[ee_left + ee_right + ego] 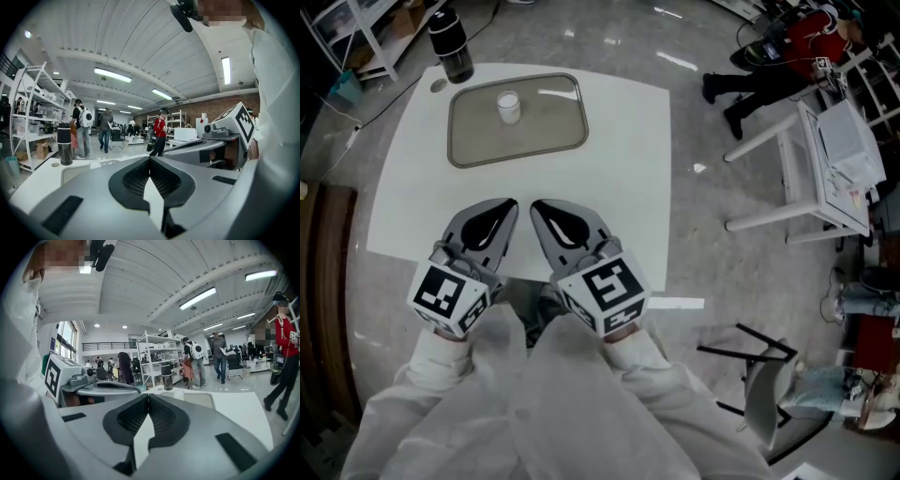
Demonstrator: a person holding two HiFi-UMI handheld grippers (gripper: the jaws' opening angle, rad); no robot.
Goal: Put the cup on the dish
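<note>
left gripper (506,206) and right gripper (540,207), jaws together, empty; white cup (508,106) upright inside grey dish (478,141)

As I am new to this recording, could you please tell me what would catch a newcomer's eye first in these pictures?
First the left tongs and right tongs, both shut and empty, side by side over the near edge of the white table. Then the small white cup standing on the grey dish at the table's far side, with a dark bottle by the far left corner.
</note>
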